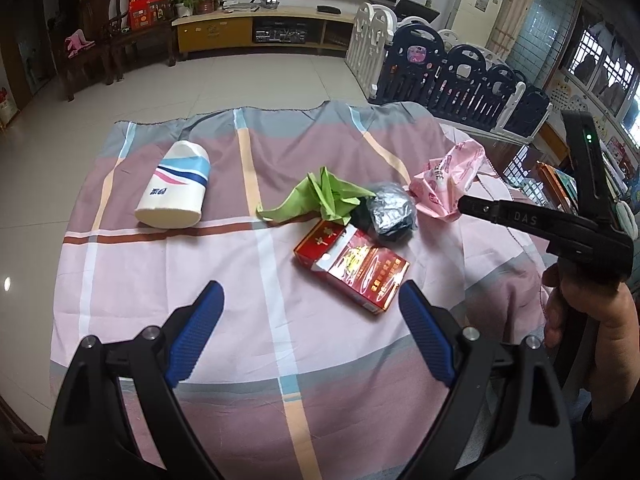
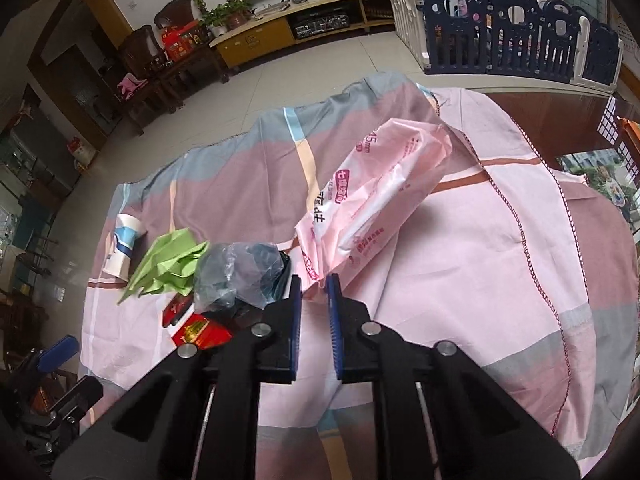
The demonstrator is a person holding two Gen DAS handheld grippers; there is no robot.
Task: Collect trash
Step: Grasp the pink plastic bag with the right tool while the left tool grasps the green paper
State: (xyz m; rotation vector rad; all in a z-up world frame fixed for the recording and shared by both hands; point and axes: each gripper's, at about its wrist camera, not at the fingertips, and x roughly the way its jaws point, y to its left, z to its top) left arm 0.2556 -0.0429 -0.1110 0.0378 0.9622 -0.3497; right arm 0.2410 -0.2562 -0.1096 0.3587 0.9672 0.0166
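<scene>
- Left wrist view: the left gripper point(image 1: 308, 320) hangs wide open and empty; the red carton point(image 1: 352, 266) lies just beyond its right finger, the green paper point(image 1: 320, 198) and dark wad point(image 1: 390, 212) farther out.
- Right wrist view: the right gripper point(image 2: 313, 292) has pinched shut on the pink wrapper point(image 2: 372, 196), whose near end sits between the pads. Judged step: first pickup; next, lift it clear without dragging the cloth point(image 2: 480, 280).

Cloth point(image 1: 160, 280): checked in pale pink, mauve and grey, crossed by white, peach, light-blue and brown stripes. Wrapper point(image 2: 372, 200): pale pink, printed in magenta. Crumpled paper point(image 1: 320, 200): lime green. Bag point(image 1: 390, 212): dark, glossy, black-grey. Carton point(image 1: 352, 268): red with gold print. Roll point(image 1: 176, 188): white, banded in blue, navy and pink. Gripper pads point(image 1: 196, 332): blue, ribbed, on black frames.
</scene>
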